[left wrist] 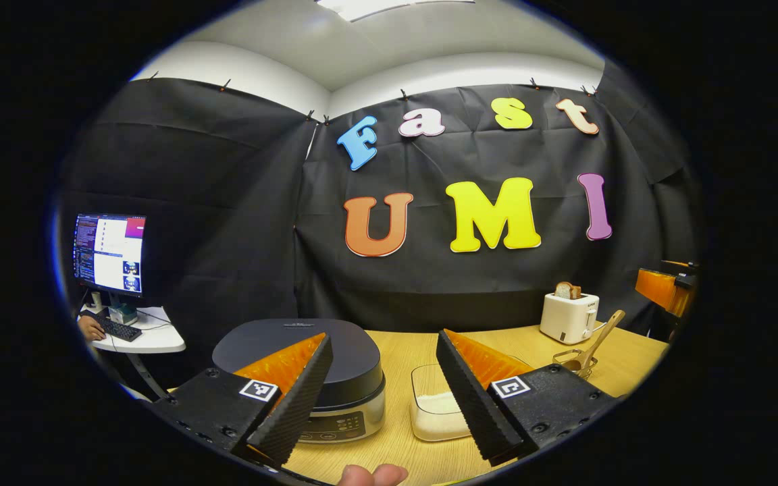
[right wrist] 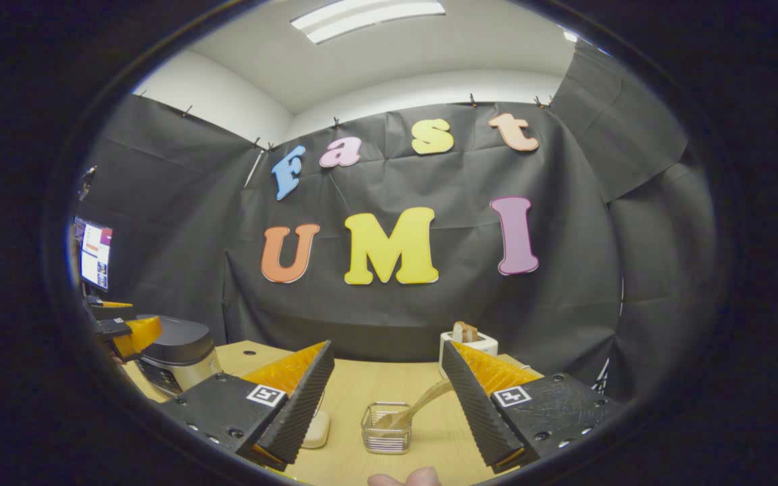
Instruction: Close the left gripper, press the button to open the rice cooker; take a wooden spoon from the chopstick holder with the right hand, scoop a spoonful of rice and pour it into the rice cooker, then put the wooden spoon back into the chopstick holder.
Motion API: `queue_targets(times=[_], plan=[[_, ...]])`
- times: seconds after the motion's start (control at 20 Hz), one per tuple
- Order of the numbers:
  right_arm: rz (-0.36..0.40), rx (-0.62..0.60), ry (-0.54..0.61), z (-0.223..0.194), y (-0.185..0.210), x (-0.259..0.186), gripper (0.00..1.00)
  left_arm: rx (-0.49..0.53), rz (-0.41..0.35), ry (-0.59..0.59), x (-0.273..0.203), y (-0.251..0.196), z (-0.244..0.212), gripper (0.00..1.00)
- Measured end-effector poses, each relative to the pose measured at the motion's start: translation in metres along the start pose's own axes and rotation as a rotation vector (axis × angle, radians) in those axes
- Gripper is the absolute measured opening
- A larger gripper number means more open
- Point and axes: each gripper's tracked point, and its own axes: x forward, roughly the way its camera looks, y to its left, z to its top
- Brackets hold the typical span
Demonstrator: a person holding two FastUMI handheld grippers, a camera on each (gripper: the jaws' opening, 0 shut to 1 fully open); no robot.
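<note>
In the left gripper view, the left gripper (left wrist: 382, 398) hangs above the table (left wrist: 402, 351) with its jaws spread wide and nothing between them. Beyond its left finger sits the cooker (left wrist: 335, 368), lid down, its control panel facing the camera. Just right of the cooker stands a clear tub (left wrist: 433, 405) holding white rice. Farther right, the spoon (left wrist: 598, 337) leans tilted in the wire holder (left wrist: 568, 361), near a toaster (left wrist: 568, 317) with bread in it. A monitor (left wrist: 109, 253) stands on a side desk at far left.

In the right gripper view, the right gripper (right wrist: 389, 405) also has its jaws spread and empty. The holder (right wrist: 385, 428) sits on the table between the 2 fingers' lines, with the spoon (right wrist: 423, 405) slanting up to the right. The cooker (right wrist: 176, 351) is at far left, with the left gripper (right wrist: 122, 334) beside it.
</note>
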Motion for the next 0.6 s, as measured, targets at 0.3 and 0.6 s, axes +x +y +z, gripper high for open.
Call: queue_targets(times=[0.3,0.6], plan=[[0.067,0.018,0.047,-0.021,0.000,0.003,0.96,-0.051,0.017,0.025,0.005,-0.006,-0.014,0.99],[0.099,0.046,0.058,-0.041,-0.008,0.009,0.95,-0.049,0.085,0.058,-0.003,0.017,-0.018,0.98]])
